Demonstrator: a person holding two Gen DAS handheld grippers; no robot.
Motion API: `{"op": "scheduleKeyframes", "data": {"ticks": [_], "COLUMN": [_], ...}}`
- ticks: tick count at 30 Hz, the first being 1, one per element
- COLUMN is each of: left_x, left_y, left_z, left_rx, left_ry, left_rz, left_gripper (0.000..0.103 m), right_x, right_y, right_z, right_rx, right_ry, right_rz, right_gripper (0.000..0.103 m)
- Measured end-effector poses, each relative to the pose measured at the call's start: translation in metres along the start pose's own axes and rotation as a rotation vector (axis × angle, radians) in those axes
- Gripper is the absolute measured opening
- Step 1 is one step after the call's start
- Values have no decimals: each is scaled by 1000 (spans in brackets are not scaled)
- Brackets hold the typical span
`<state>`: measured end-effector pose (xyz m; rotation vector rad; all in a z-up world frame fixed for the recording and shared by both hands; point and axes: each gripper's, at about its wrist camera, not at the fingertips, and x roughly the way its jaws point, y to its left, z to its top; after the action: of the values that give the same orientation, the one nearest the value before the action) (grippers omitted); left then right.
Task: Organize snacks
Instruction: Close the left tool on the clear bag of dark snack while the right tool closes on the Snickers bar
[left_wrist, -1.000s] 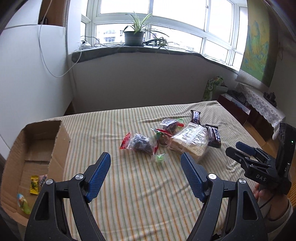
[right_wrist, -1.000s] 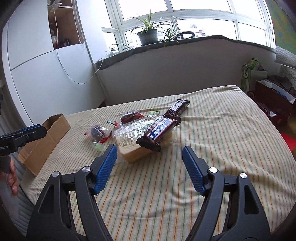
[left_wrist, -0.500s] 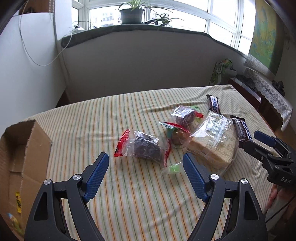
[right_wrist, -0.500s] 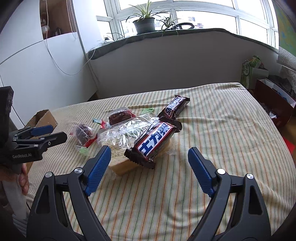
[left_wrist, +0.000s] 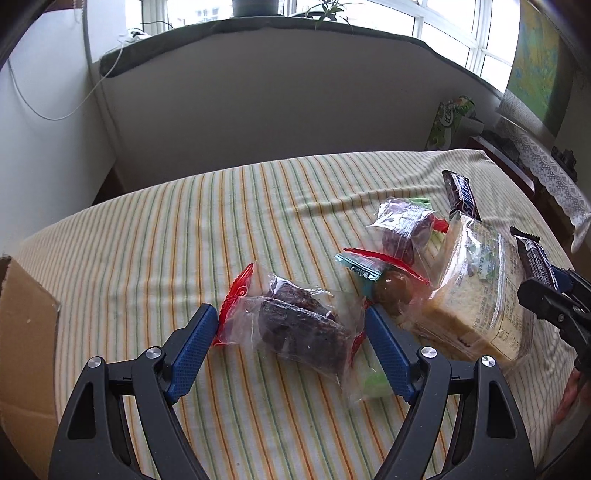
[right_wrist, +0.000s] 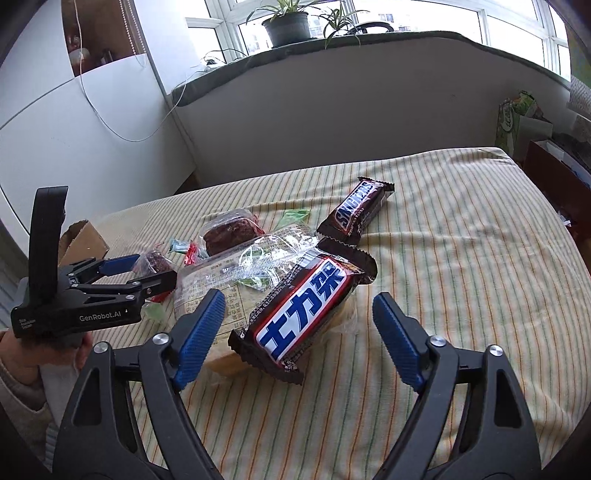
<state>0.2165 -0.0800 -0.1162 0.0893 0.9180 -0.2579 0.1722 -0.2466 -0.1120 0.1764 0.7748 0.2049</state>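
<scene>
My left gripper (left_wrist: 290, 343) is open, its fingers on either side of a clear packet with red ends holding a dark cake (left_wrist: 295, 328); it also shows in the right wrist view (right_wrist: 147, 275). My right gripper (right_wrist: 299, 332) is open around the near end of a Snickers bar (right_wrist: 306, 317) that lies on a bagged bread loaf (right_wrist: 236, 273). A second Snickers bar (right_wrist: 356, 208) lies behind it. Another cake packet (left_wrist: 404, 225) and a small round wrapped snack (left_wrist: 391, 286) lie between the cake and the loaf (left_wrist: 476, 291).
The snacks lie on a striped cloth over a table (left_wrist: 184, 236). A cardboard box (left_wrist: 26, 328) stands at the left edge. A small green candy (left_wrist: 375, 380) lies by my left gripper's right finger. A wall and window sill stand behind.
Both grippers have moved forward and down. The left one now straddles the cake packet, the right one the near Snickers bar. The box has slid mostly out of the left view.
</scene>
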Motion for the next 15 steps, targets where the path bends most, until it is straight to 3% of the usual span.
{"op": "scheduleKeyframes", "data": {"ticks": [2,4,6,10,15], "left_x": [1,0,1,-2,-12], "left_y": [1,3,5,9,13], "left_z": [0,-1,-1,0,-4], "left_rx": [13,9,1,-6,-13], "left_ry": [-6,-9,-13,-22,-47], "left_rz": [-5,-32,-64,-85,-91], "left_gripper": [82,72,65,56,53], "right_x": [0,-2,-5,-7,-14], "right_y": [-1,-3,-7,-12,-12], "right_z": [0,-1,-1,-3,-4], "right_rx": [2,0,5,11,6], "right_ry": [-1,-3,-10,-13,-33], "right_rz": [3,-1,-7,5,9], "right_gripper": [62,52,35,34,33]}}
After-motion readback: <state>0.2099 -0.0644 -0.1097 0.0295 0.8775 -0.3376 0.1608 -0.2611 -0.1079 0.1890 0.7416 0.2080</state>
